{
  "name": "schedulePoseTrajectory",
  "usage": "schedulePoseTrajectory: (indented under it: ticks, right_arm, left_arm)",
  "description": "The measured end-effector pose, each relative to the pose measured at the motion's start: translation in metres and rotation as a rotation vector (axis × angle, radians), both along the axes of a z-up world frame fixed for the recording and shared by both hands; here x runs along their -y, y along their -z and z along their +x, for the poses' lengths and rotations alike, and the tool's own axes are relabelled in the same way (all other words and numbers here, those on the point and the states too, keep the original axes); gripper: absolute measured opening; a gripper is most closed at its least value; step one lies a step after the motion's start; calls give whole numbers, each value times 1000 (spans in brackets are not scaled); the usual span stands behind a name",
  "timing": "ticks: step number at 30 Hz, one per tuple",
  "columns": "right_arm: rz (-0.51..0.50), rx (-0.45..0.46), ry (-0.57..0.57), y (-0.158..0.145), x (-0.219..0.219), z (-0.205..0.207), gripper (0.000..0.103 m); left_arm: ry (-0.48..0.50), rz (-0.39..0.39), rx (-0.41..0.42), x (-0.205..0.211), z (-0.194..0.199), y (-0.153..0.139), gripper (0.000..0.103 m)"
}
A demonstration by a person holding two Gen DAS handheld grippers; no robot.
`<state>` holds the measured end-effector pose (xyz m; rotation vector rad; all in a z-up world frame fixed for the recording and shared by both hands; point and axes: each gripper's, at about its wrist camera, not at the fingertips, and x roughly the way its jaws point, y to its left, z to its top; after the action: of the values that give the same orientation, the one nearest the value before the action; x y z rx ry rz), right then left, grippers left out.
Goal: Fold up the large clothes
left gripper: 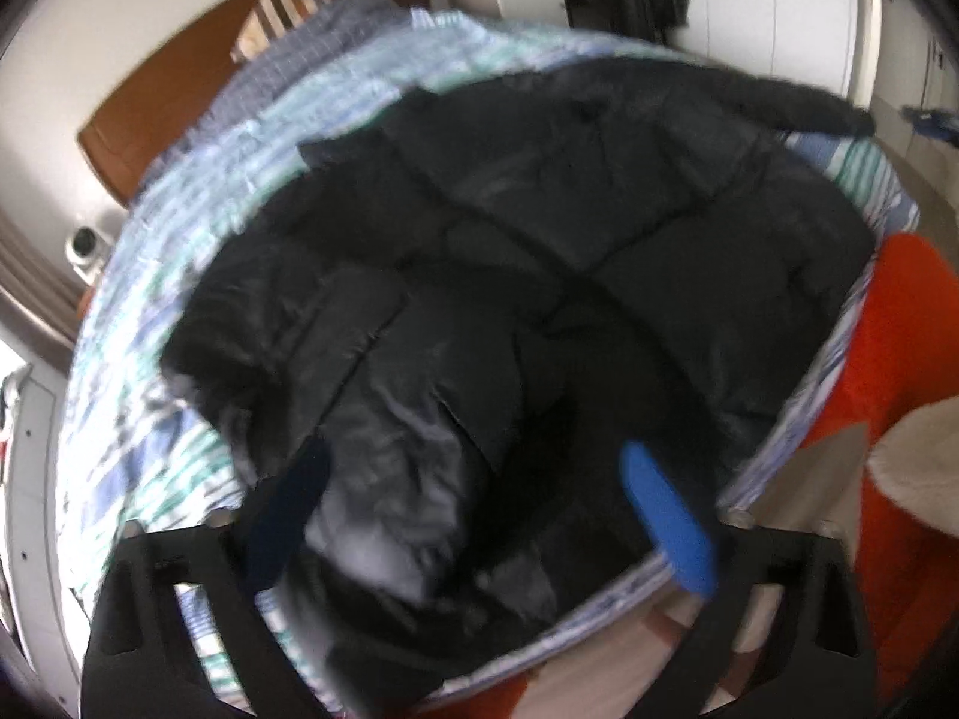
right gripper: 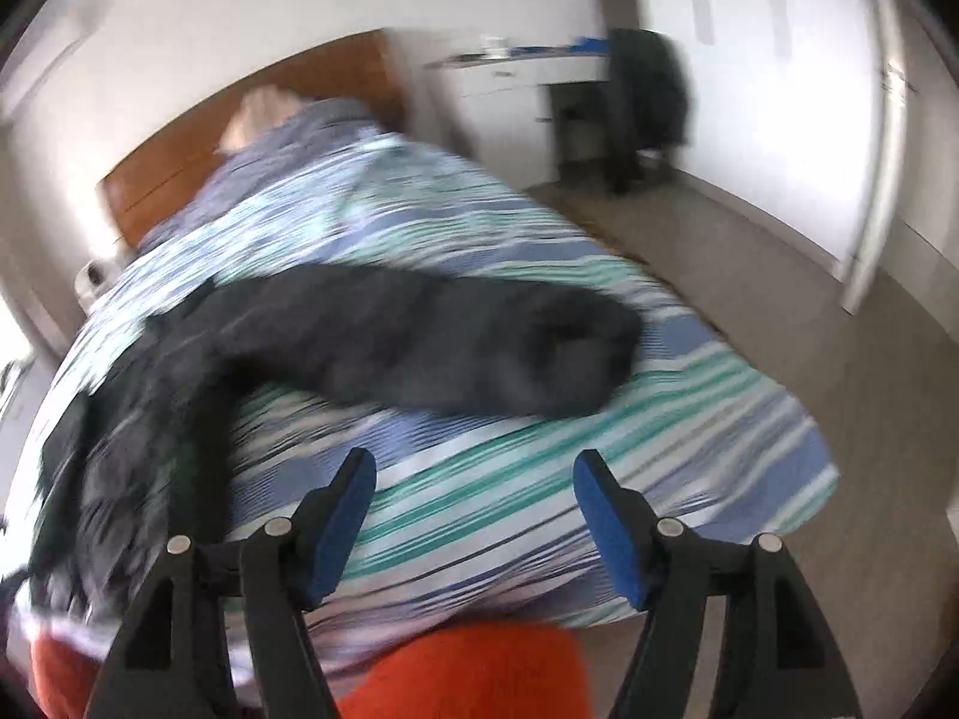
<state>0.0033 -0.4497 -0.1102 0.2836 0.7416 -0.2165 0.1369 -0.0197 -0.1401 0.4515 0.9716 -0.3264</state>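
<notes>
A large black puffer jacket (left gripper: 509,275) lies spread over the striped bed cover (left gripper: 180,251). My left gripper (left gripper: 473,479) is open, its blue pads wide apart just above the jacket's near hem, holding nothing. In the right wrist view one jacket sleeve (right gripper: 455,347) stretches to the right across the striped cover (right gripper: 539,479), and the jacket's body bunches at the left. My right gripper (right gripper: 473,479) is open and empty above the bed's near edge, short of the sleeve. Both views are motion-blurred.
An orange-red cloth (left gripper: 911,371) lies at the bed's near right side and shows under the right gripper (right gripper: 467,671). A wooden headboard (right gripper: 240,126) is at the far end. A white desk (right gripper: 515,78) and a chair with dark clothes (right gripper: 647,96) stand by the far wall.
</notes>
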Motion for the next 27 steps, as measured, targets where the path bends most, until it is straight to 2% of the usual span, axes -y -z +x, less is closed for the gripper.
schedulePoseTrajectory:
  ticks: [1,3,4,6,10,13,14,16,17,20,22,25,27]
  right_arm:
    - [-7,5,-42,-3,-15,1,70]
    - [-25,7,-120,-10,-43,5,70]
    - [-34,8,-144,-12,-52,7,70]
    - [-69,-1,-204,-16,-76,13,70]
    - [-116,-5,-286,-21,-107,22,70]
    - [-98,1,-322,-23,-123,28,70]
    - [-94,2,-328,-22,-126,30,70]
    - [-88,3,-338,-21,-134,34,70]
    - [-85,1,-345,-19,-138,35,70]
    - [-84,-12,-373,-16,-151,41,70]
    - [-81,-19,-387,-15,-158,43,70]
    - [-61,-32,-406,-10,-166,49,70]
    - [-40,-42,-418,-6,-172,52,70]
  left_arm:
    - [-4,-15,-53,-3,10,11,63]
    - [-15,-66,-98,-12,21,21,52]
    - [-21,-93,-100,-17,23,20,35]
    - [-69,-152,-97,-32,27,10,11]
    - [-228,-321,-1,-98,26,-51,9]
    - [-361,-427,93,-168,18,-98,9]
    - [-429,-468,138,-203,14,-116,9]
    - [-526,-495,195,-250,9,-134,10]
    - [-605,-502,238,-285,6,-143,10]
    - [-765,-521,292,-358,1,-149,10]
    - [-878,-500,309,-405,1,-142,10]
    - [-1024,-501,274,-462,11,-110,12]
    - [-1094,-497,229,-479,20,-84,17]
